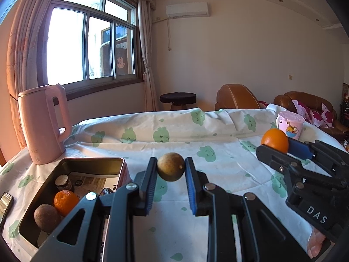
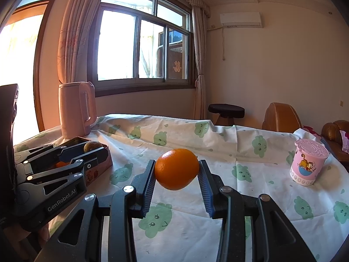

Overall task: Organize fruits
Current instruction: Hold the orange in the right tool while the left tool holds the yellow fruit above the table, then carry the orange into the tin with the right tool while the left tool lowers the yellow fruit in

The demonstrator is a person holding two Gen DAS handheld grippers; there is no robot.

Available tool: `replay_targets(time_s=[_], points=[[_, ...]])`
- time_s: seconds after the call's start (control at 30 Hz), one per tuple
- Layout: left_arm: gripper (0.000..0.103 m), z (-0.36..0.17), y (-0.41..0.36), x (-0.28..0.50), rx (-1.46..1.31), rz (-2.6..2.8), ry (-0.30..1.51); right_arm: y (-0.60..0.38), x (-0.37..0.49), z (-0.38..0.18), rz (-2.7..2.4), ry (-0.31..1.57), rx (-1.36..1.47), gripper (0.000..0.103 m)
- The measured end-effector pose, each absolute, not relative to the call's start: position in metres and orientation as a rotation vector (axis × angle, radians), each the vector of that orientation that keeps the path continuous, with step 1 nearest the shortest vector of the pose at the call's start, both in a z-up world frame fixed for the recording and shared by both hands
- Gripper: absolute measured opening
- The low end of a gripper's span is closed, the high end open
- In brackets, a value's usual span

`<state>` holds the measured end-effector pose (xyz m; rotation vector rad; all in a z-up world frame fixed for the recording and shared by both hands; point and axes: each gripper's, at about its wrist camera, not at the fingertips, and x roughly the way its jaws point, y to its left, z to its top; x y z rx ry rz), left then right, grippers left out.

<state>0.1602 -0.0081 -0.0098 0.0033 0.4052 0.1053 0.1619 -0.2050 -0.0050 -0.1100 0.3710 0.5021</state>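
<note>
The left gripper (image 1: 171, 170) holds a small brownish-green round fruit (image 1: 170, 166) pinched between its blue pads near the fingertips, lifted clear of the cloud-print tablecloth (image 1: 218, 152); gripping across the widest part likely keeps the round fruit from rolling out. Down and to the left of these fingers sits an open rectangular tin (image 1: 91, 160), already holding a mandarin (image 1: 65, 202), a brown round fruit (image 1: 46, 218) and a small dark jar (image 1: 63, 183), so the tin looks like the collecting place. The right gripper (image 2: 177, 170) clamps an orange (image 2: 177, 168) between its pads in the same way, also raised off the cloth, with the fingers spread wider to suit the bigger fruit. Well to the right of its fingers stands a pink cartoon cup (image 2: 307, 163); far beyond to the left stands a pink kettle (image 2: 76, 109). Both fruits seem ready to be carried to the tin.
</note>
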Motion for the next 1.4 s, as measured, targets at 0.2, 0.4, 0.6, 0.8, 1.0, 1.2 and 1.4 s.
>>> replay_targets(time_s=[0.2, 0.4, 0.6, 0.8, 1.0, 1.2, 1.4], points=[[0.027, -0.010, -0.001, 0.148, -0.019, 0.096, 0.405, -0.203, 0.160, -0.005, 0.516, 0.376, -0.108, 0.041], [0.027, -0.010, 0.014, 0.134, -0.038, 0.104, 0.412, -0.189, 0.156, -0.006, 0.552, 0.395, -0.118, 0.041], [0.027, -0.009, 0.032, 0.123, -0.051, 0.129, 0.419, -0.167, 0.146, -0.004, 0.614, 0.404, -0.121, 0.041], [0.027, -0.005, 0.049, 0.110, -0.055, 0.157, 0.412, -0.145, 0.134, 0.000, 0.660, 0.394, -0.144, 0.041], [0.027, -0.003, 0.063, 0.101, -0.052, 0.182, 0.407, -0.128, 0.128, 0.009, 0.703, 0.391, -0.141, 0.041], [0.027, -0.003, 0.079, 0.095, -0.066, 0.198, 0.410, -0.107, 0.124, 0.016, 0.740, 0.386, -0.156, 0.041], [0.027, -0.002, 0.096, 0.091, -0.080, 0.218, 0.413, -0.088, 0.121, 0.018, 0.767, 0.384, -0.171, 0.041]])
